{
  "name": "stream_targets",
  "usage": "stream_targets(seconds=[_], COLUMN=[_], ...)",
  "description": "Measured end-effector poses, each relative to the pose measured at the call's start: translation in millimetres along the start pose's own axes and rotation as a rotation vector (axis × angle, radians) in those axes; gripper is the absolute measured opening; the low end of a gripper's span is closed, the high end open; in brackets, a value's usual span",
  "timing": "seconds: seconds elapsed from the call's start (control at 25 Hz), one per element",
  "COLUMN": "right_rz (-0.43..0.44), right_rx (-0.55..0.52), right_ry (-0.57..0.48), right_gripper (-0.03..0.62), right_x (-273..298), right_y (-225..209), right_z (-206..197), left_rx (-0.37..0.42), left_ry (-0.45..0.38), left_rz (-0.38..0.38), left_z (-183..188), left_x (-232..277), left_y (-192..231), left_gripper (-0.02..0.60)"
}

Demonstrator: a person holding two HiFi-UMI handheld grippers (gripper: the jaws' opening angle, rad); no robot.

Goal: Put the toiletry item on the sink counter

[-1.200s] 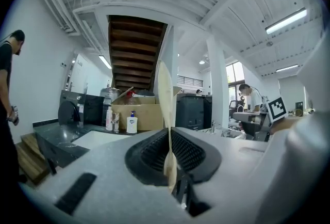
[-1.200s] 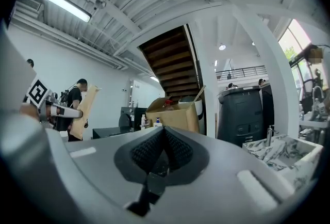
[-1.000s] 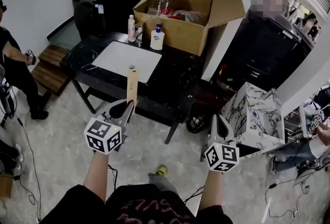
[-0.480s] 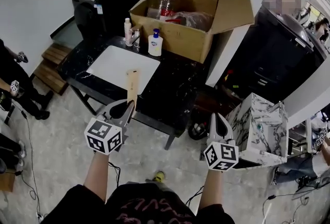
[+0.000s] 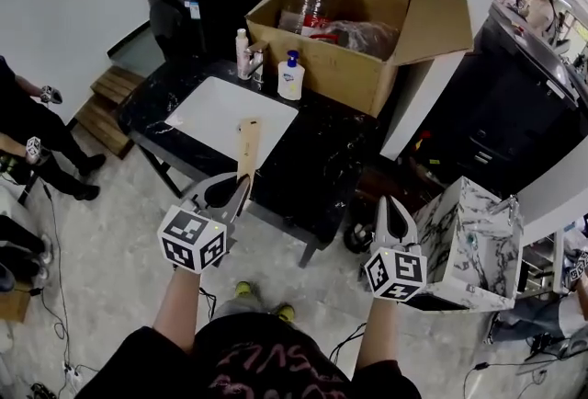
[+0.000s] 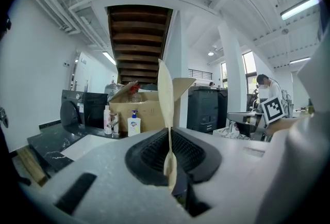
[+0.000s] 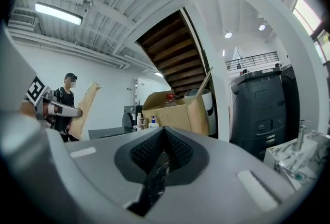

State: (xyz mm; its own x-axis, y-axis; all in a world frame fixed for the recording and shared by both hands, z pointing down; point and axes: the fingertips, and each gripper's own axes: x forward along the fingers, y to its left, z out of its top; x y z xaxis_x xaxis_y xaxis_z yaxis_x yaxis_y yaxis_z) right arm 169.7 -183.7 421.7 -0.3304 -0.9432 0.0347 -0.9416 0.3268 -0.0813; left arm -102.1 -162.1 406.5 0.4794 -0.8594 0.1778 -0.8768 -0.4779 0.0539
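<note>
My left gripper (image 5: pixel 239 188) is shut on a flat, pale wooden toiletry item (image 5: pixel 247 144) that sticks up out of the jaws, edge-on in the left gripper view (image 6: pixel 165 95). It hangs in front of the black marble sink counter (image 5: pixel 312 158), near the white basin (image 5: pixel 220 112), above the floor and apart from the counter. My right gripper (image 5: pixel 393 211) is shut with nothing in it, held over the floor to the counter's right. The right gripper view shows its jaws (image 7: pixel 164 146) closed and the wooden item (image 7: pixel 85 107) at left.
A blue-and-white pump bottle (image 5: pixel 291 76), a pink bottle (image 5: pixel 241 49) and a faucet (image 5: pixel 255 62) stand at the counter's back. Behind them is an open cardboard box (image 5: pixel 367 39). A marble-patterned box (image 5: pixel 469 232) sits at right. People stand at left (image 5: pixel 28 126).
The counter and box have shifted right and slightly nearer in the head view. Both grippers hold their pose, the left still gripping the wooden item.
</note>
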Motion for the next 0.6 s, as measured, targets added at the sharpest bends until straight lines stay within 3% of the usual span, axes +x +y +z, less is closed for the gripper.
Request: stream_targets(seconds=[0.6], right_rz=[-0.005], right_rx=[-0.005], right_ry=[-0.02], right_gripper=[0.012], right_x=[44.1], right_y=[-21.1], right_z=[12.4], left_rx=[0.018], left_ry=[-0.018], left_rz=[-0.037], left_z=[17.5], left_x=[56.2], left_y=[8.0], left_gripper=[0.018])
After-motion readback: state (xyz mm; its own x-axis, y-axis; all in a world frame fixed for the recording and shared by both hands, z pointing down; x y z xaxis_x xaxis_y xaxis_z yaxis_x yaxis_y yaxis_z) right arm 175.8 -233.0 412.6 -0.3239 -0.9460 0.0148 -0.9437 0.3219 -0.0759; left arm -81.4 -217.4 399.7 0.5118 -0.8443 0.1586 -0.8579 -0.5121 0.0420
